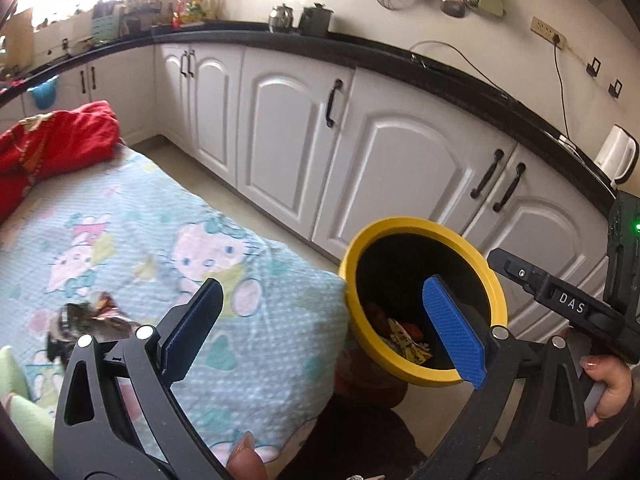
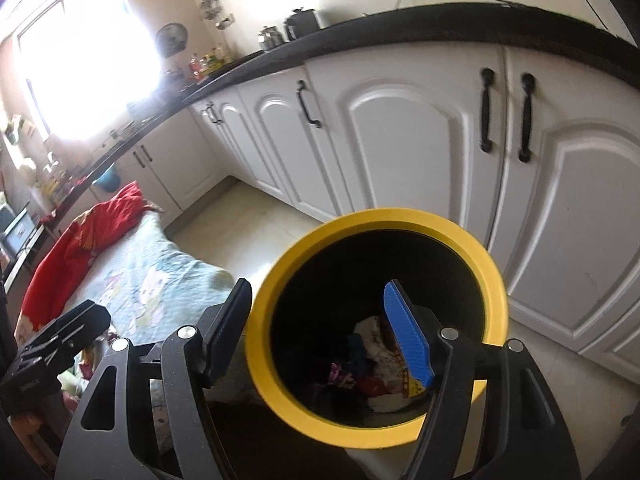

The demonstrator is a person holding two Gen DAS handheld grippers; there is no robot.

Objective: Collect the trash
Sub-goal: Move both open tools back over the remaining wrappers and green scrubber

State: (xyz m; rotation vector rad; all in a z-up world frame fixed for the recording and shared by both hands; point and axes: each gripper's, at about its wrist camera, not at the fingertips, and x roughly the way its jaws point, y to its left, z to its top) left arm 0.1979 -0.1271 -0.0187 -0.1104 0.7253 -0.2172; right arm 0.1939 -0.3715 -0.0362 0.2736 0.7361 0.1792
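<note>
A bin with a yellow rim stands beside the table's right edge and holds several wrappers. It also shows in the right wrist view, with wrappers at its bottom. A crumpled dark wrapper lies on the Hello Kitty tablecloth, left of my left gripper, which is open and empty above the table's corner. My right gripper is open and empty, its right finger over the bin's mouth. The right gripper's body shows at the right of the left wrist view.
White cabinets under a black counter run behind the bin. A red cloth lies at the table's far end. A white kettle and pots stand on the counter. Pale floor lies between table and cabinets.
</note>
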